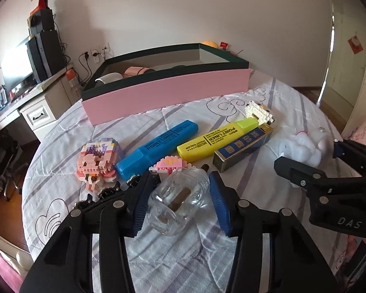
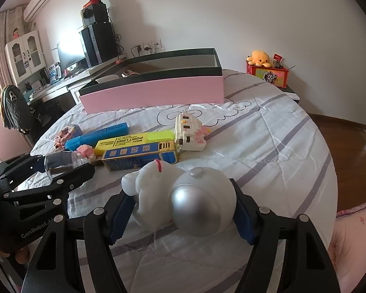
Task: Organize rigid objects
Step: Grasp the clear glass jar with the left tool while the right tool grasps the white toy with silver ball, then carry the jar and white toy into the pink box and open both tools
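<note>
My left gripper (image 1: 178,195) is shut on a clear plastic bottle (image 1: 178,205) just above the bed; it also shows in the right wrist view (image 2: 61,164). My right gripper (image 2: 180,200) is shut on a white and silver figurine (image 2: 183,195), also seen in the left wrist view (image 1: 307,146). On the bedspread lie a blue highlighter (image 1: 156,149), a yellow highlighter (image 1: 217,139), a blue and gold box (image 1: 244,149), a pink brick figure (image 1: 98,163), a small pink brick piece (image 1: 169,164) and a white brick figure (image 2: 190,134). A pink open box (image 1: 166,95) stands behind them.
The pink box holds a white cup (image 1: 108,78) and a pink roll (image 1: 136,70). A desk with a monitor (image 1: 17,73) stands left of the bed. A red box with an orange plush (image 2: 268,70) sits at the back right. The bed's edge drops to wooden floor on the right.
</note>
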A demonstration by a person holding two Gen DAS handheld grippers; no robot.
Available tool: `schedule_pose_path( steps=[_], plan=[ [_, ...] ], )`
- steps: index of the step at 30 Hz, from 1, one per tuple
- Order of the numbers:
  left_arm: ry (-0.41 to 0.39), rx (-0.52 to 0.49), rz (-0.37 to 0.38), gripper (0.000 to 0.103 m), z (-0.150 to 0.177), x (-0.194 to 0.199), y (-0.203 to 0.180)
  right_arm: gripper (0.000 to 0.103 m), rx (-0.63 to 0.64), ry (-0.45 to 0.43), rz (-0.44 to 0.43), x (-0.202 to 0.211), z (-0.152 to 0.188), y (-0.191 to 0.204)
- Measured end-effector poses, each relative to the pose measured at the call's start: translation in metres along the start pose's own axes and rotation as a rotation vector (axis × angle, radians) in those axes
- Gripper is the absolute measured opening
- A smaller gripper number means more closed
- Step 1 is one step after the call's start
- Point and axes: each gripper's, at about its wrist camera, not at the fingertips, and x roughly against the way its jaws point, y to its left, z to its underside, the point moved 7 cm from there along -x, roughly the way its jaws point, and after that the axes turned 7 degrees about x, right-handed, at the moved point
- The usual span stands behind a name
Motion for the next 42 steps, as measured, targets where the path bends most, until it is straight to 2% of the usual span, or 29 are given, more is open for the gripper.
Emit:
schedule_pose_path(
  steps=[2, 10, 19, 21, 23, 32, 38, 42],
  plan=[
    [0.002, 0.007, 0.027, 0.035, 0.001, 0.004, 0.000, 0.073, 0.001, 0.001, 0.000, 0.000, 0.000, 0.000],
    [0.023, -0.005, 0.058, 0.034, 0.010, 0.019, 0.002, 0.073, 0.011, 0.011, 0.017, 0.000, 0.001, 0.002],
    [0.071, 0.001, 0.043, 0.038, 0.027, 0.013, 0.007, 0.073, 0.019, 0.022, 0.023, 0.000, 0.002, 0.003],
    [0.061, 0.005, 0.051, 0.037, 0.028, 0.013, 0.008, 0.073, 0.023, 0.023, 0.026, 0.000, 0.002, 0.003],
    [0.053, 0.008, 0.064, 0.032, 0.026, 0.014, 0.008, 0.073, 0.022, 0.022, 0.026, 0.001, 0.002, 0.002],
    [0.020, 0.025, 0.080, 0.031, 0.017, 0.027, 0.014, 0.072, 0.021, 0.007, 0.017, 0.004, 0.001, 0.003],
    [-0.040, 0.027, 0.034, 0.031, 0.004, 0.049, 0.025, 0.072, 0.025, -0.027, 0.012, 0.022, -0.007, 0.010],
    [-0.112, 0.030, -0.017, 0.032, -0.010, 0.074, 0.034, 0.072, 0.043, -0.080, 0.007, 0.047, -0.021, 0.021]
  ],
)
